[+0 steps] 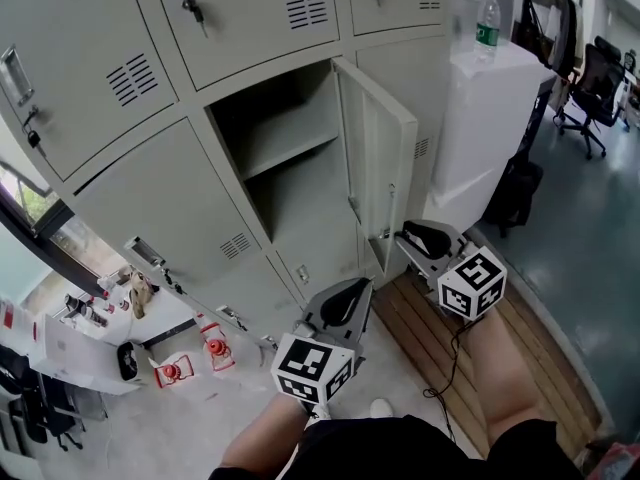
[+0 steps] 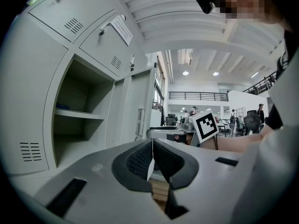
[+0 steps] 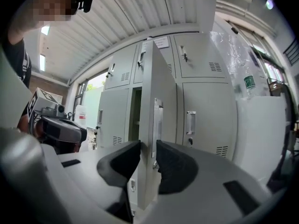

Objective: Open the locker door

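Gripping locker door [image 3: 161, 78] edge | right gripper [image 3: 148, 147] | left gripper [image 2: 153, 146] closed

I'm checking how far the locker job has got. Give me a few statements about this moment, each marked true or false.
1. The locker door stands open, and a shelf shows inside the compartment. True.
2. The right gripper has its jaws on either side of the open door's edge. True.
3. The left gripper has its jaws spread wide around the door. False: its jaws are together, and it is held apart from the door.
4. A water bottle stands on the shelf inside the open locker. False: it stands on top of the white cabinet to the right of the lockers.
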